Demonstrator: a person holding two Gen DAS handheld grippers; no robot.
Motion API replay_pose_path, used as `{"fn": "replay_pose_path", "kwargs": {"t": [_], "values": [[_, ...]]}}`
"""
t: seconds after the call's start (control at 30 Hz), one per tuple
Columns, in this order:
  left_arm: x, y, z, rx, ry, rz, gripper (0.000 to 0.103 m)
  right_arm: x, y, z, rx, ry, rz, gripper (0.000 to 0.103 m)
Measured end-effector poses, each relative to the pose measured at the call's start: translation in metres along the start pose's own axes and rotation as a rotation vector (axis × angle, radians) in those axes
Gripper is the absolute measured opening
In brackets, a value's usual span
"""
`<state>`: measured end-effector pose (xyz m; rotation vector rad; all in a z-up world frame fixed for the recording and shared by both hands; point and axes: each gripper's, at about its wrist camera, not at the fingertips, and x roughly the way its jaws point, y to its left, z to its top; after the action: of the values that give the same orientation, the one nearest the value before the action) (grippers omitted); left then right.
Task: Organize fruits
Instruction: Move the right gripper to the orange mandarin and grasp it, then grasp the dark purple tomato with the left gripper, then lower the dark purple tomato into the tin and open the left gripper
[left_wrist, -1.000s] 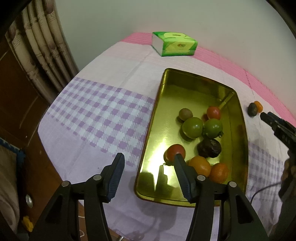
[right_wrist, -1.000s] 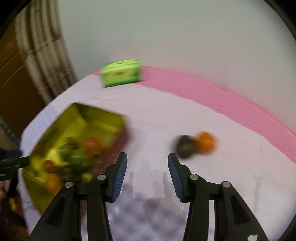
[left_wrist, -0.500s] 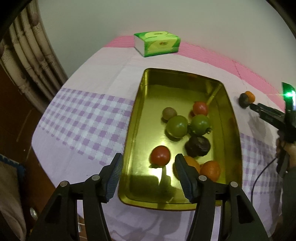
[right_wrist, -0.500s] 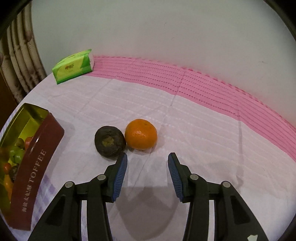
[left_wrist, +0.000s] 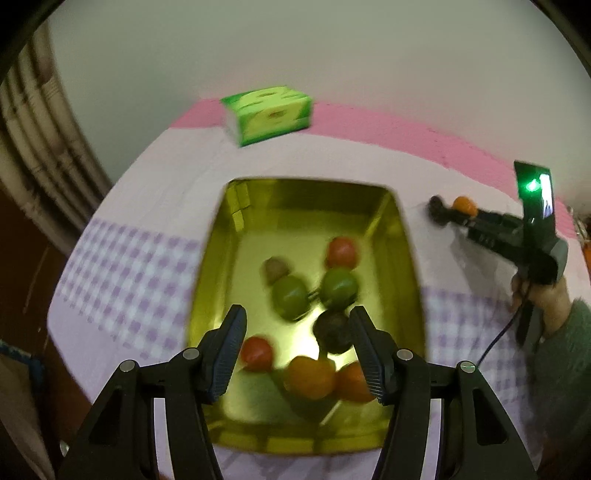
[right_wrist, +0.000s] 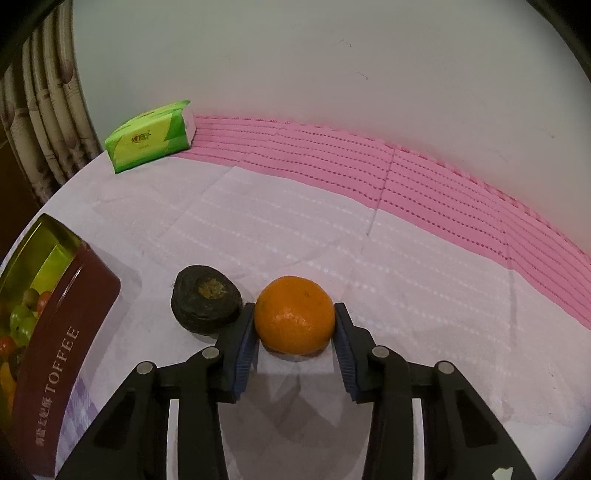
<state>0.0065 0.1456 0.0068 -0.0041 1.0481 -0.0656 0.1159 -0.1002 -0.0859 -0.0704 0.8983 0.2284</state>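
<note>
The gold tin (left_wrist: 218, 258) in the middle of the left wrist view already holds most of the fruits: I count about eight, among them two green ones, red ones, orange ones and a dark one (left_wrist: 334, 328), though the picture is blurred. So I judge the task as mostly done.

Two fruits are not yet inside. In the right wrist view they lie on the tabletop (right_wrist: 295, 229), low in the centre of the frame: a dark fruit (right_wrist: 206, 303) and, just beside it to the right, an orange (right_wrist: 294, 314). The tin shows at the lower left edge there, apart from them.

The right claw (right_wrist: 294, 330) has its two fingers on both sides of the orange. The blue pads (right_wrist: 245, 339) look to touch the skin, but the fruit seems to rest on the cloth; if the grip is already firm I cannot tell.

The left claw (left_wrist: 297, 349) hangs released over the near end of the tin and grasps nothing.

What is left, I think: carry the orange into the tin, then the dark fruit. The green tissue pack (right_wrist: 149, 141) at the upper left is not part of it.
</note>
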Motion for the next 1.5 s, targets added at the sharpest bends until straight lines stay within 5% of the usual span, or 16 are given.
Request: {"fn": "replay_pose_path", "kwargs": {"t": [0.37, 0.6, 1.0, 1.1, 1.5], "values": [[0.046, -0.123, 0.051, 0.137, 0.034, -0.181, 0.059, -0.046, -0.074, -0.055, 0.149, -0.008, -0.132, 0.037], [0.089, -0.169, 0.073, 0.169, 0.079, -0.203, 0.059, -0.069, -0.094, -0.081, 0.167, -0.005, -0.18, 0.037], [0.144, -0.184, 0.092, 0.153, 0.161, -0.173, 0.056, -0.072, -0.1, -0.085, 0.175, -0.006, -0.165, 0.039], [0.151, -0.186, 0.092, 0.16, 0.175, -0.159, 0.038, -0.072, -0.1, -0.085, 0.176, -0.006, -0.165, 0.039], [0.088, -0.17, 0.07, 0.168, 0.127, -0.178, 0.035, -0.072, -0.1, -0.085, 0.173, -0.004, -0.169, 0.039]]}}
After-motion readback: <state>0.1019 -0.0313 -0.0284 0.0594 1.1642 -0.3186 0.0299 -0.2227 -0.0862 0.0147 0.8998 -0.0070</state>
